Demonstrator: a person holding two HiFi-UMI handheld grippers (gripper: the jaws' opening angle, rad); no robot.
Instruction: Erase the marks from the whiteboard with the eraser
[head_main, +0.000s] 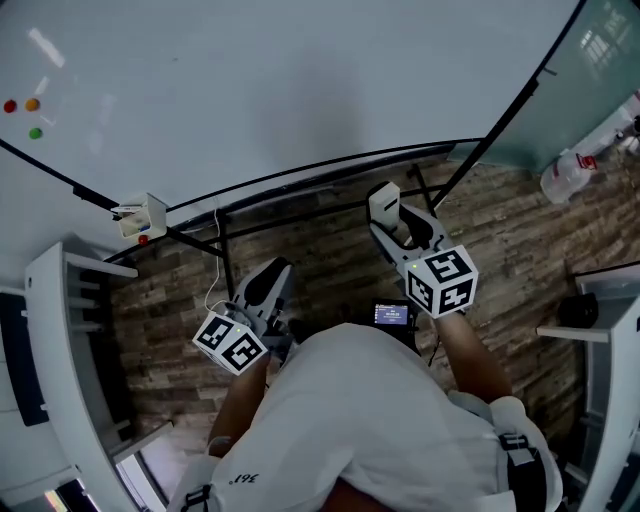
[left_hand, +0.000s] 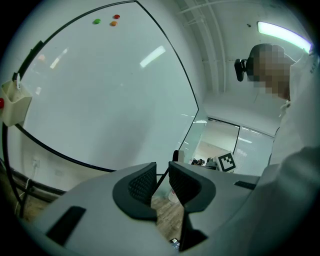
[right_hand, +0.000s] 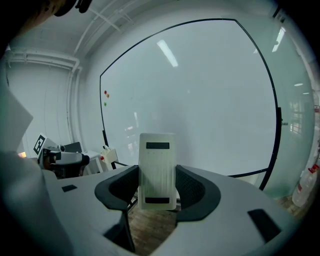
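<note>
Head view: below the large white black-framed whiteboard, the right gripper carries a white rectangular plastic eraser.
Left gripper view: the left gripper is empty, jaws narrowly apart.
Right gripper view: jaws clamp the eraser upright, clear of the whiteboard.

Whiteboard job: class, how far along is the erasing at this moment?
Done: the whiteboard shows no marks in any view, only three coloured magnets. In hand: the right gripper is shut on the eraser, off the board. Left: apparently nothing to wipe.
</note>
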